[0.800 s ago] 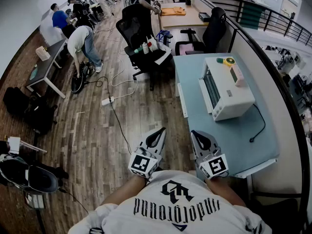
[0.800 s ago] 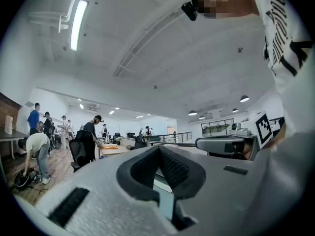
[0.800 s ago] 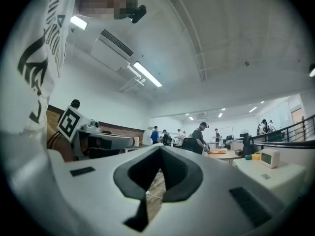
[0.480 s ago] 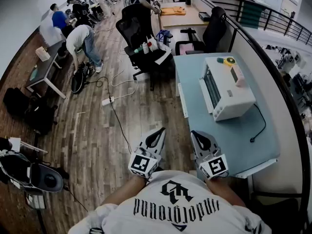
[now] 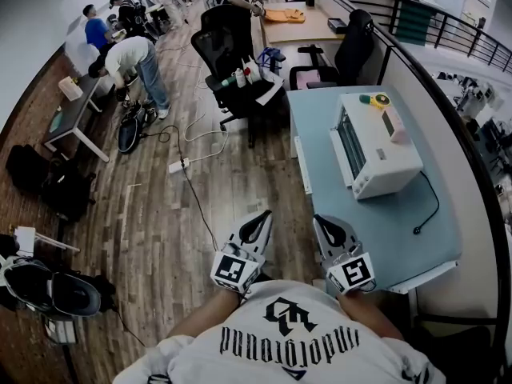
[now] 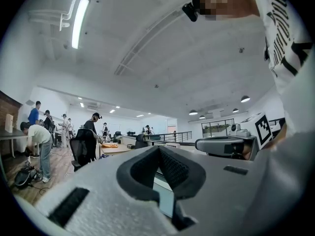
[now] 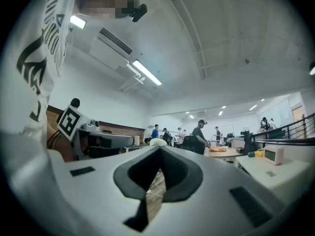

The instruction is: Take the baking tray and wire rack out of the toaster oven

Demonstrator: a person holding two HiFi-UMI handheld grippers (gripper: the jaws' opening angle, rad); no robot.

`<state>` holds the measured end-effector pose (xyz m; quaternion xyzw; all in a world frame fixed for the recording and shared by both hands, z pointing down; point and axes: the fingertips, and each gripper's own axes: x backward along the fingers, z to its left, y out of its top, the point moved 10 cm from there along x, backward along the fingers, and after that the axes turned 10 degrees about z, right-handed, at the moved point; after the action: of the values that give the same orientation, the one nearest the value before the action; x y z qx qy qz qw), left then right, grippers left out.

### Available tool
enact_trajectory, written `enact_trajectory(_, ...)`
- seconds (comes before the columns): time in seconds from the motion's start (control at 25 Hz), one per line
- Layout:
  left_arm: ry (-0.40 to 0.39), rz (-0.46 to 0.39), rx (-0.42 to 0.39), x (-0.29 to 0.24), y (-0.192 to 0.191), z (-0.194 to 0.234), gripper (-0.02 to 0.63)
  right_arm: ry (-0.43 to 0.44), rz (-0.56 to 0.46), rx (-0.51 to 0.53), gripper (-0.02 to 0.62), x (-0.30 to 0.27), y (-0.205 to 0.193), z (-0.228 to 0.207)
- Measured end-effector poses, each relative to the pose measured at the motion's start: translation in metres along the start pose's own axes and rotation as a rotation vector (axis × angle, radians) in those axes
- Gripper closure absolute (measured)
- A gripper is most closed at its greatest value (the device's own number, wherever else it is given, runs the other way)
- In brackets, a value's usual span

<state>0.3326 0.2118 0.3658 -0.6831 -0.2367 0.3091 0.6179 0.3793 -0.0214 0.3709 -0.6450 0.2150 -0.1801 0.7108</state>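
White and boxy, the toaster oven [image 5: 376, 146] sits on the pale blue table [image 5: 376, 230], well ahead of both grippers. The left gripper [image 5: 260, 217] and right gripper [image 5: 324, 221] are held roughly level, side by side near the person's chest, jaws clenched, empty.

You hold the left gripper [image 5: 254, 232] and right gripper [image 5: 330, 232] side by side near your chest, roughly level, jaws closed and empty.
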Motion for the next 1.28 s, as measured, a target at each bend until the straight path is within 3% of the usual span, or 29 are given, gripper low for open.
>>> enact_trajectory(0.24,-0.009,0.002,0.029,-0.003,-0.01,0.01,0.597,0.018,0.02,-0.006,0.591,-0.014,-0.002,0.002)
enact_trajectory(0.48,-0.002,0.018,0.041,-0.007,-0.013,0.028,0.533,-0.001,0.044,-0.018,0.586,-0.034,-0.002,0.001)
enact_trajectory(0.56,0.001,0.021,0.052,-0.01,-0.016,0.038,0.495,-0.004,0.065,-0.03,0.504,-0.046,-0.005,0.0)
enact_trajectory(0.8,-0.011,0.021,0.042,-0.02,-0.023,0.077,0.421,-0.035,0.082,-0.056,0.415,-0.087,-0.008,-0.001)
enact_trajectory(1.28,-0.069,0.04,0.041,-0.03,-0.022,0.198,0.39,-0.087,0.118,-0.101,0.359,-0.2,0.002,0.021)
